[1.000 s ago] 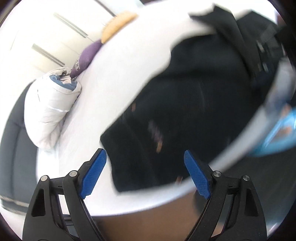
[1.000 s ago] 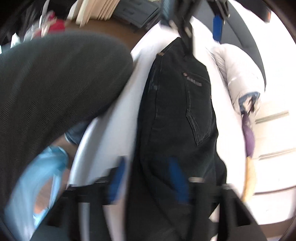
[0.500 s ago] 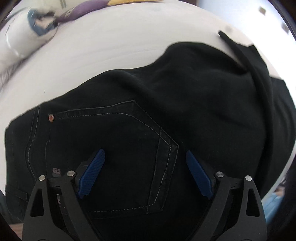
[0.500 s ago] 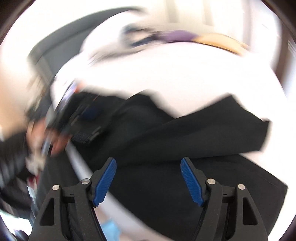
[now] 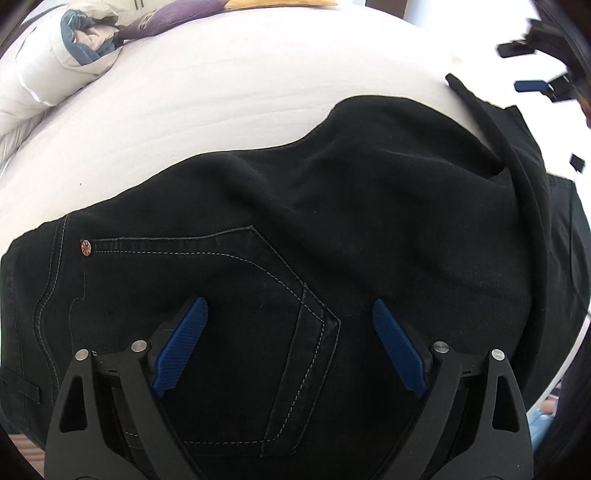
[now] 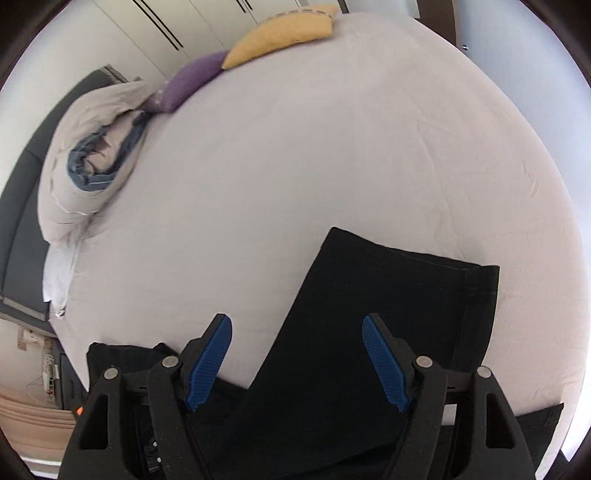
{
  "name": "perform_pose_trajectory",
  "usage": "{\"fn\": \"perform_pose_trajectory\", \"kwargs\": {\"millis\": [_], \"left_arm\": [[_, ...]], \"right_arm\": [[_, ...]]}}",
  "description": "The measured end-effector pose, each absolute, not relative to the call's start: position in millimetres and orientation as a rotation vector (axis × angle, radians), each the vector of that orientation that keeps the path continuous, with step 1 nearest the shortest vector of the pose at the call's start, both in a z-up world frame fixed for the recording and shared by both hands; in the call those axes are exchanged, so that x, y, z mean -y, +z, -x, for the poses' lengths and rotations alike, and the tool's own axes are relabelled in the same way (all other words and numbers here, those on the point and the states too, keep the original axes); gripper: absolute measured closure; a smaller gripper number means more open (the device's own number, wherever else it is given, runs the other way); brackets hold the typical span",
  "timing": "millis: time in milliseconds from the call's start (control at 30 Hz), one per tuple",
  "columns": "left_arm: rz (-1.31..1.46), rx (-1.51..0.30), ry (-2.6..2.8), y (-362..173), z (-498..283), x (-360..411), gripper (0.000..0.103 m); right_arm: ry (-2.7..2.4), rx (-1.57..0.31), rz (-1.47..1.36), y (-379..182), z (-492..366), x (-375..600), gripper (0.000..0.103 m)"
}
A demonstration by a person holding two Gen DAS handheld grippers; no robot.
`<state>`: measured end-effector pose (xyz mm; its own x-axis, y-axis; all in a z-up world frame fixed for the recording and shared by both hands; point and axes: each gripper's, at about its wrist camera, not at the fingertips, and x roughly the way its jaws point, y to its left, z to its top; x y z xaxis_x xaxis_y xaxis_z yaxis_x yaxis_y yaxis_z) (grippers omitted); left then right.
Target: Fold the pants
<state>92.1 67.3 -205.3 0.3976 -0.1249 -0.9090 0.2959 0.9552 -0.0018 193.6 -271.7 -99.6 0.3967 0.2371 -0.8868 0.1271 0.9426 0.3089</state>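
Note:
Black jeans (image 5: 332, 221) lie on a white bed. In the left wrist view I see the seat with a stitched back pocket (image 5: 258, 295) and a copper rivet (image 5: 86, 246). My left gripper (image 5: 290, 345) is open and empty, just above the pocket. In the right wrist view a black pant leg (image 6: 369, 314) lies flat with its hem (image 6: 480, 291) at the right. My right gripper (image 6: 295, 363) is open and empty over that leg. The right gripper also shows at the far right of the left wrist view (image 5: 535, 86).
The white bed sheet (image 6: 332, 147) stretches beyond the jeans. A rolled white and blue duvet (image 6: 92, 166) lies at the left. A purple pillow (image 6: 192, 81) and a yellow pillow (image 6: 284, 33) lie at the bed's far edge. White cupboards (image 6: 155, 29) stand behind.
Both grippers have swung over the jeans and steadied. The left now looks down at the back pocket. The right has moved to the leg end near the hem.

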Motion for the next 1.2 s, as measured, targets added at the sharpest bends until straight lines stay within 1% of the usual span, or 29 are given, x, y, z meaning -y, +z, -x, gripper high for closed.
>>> {"fn": "perform_pose_trajectory", "kwargs": {"millis": [267, 433, 467, 500, 600, 633, 667, 800, 933, 1033, 1133, 1200], "left_arm": [[-0.151, -1.125, -0.264, -207, -95, -65, 0.008], [-0.145, -1.119, -0.261, -215, -89, -78, 0.006], [-0.146, -1.117, -0.261, -216, -86, -80, 0.006], [-0.146, -1.116, -0.261, -216, -84, -80, 0.006], [-0.145, -1.113, -0.261, -214, -73, -85, 0.005], [-0.144, -1.112, -0.261, -215, -74, -86, 0.005], [-0.144, -1.112, -0.260, -215, -74, -86, 0.005], [-0.141, -1.117, -0.250, -214, -77, -86, 0.004], [-0.141, -1.130, -0.240, -214, -77, -84, 0.003], [-0.141, -1.142, -0.232, -213, -81, -78, 0.003], [-0.137, -1.161, -0.225, -213, -84, -76, 0.002], [-0.136, -1.177, -0.220, -211, -89, -73, 0.001]], "right_arm": [[-0.073, -1.346, -0.204, -143, -251, 257, 0.027], [-0.126, -1.423, -0.180, -168, -271, 247, 0.027], [-0.126, -1.431, -0.178, -171, -273, 246, 0.032], [-0.119, -1.439, -0.175, -173, -274, 244, 0.049], [-0.098, -1.446, -0.133, -175, -278, 241, 0.081], [-0.091, -1.444, -0.129, -174, -279, 239, 0.087], [-0.085, -1.437, -0.131, -172, -278, 241, 0.096], [-0.040, -1.359, -0.180, -150, -257, 264, 0.100], [0.013, -1.198, -0.258, -112, -204, 291, 0.100], [-0.003, -1.049, -0.251, -81, -141, 311, 0.100], [-0.069, -0.908, -0.292, -66, -65, 347, 0.101], [-0.111, -0.851, -0.317, -64, -19, 361, 0.101]]}}
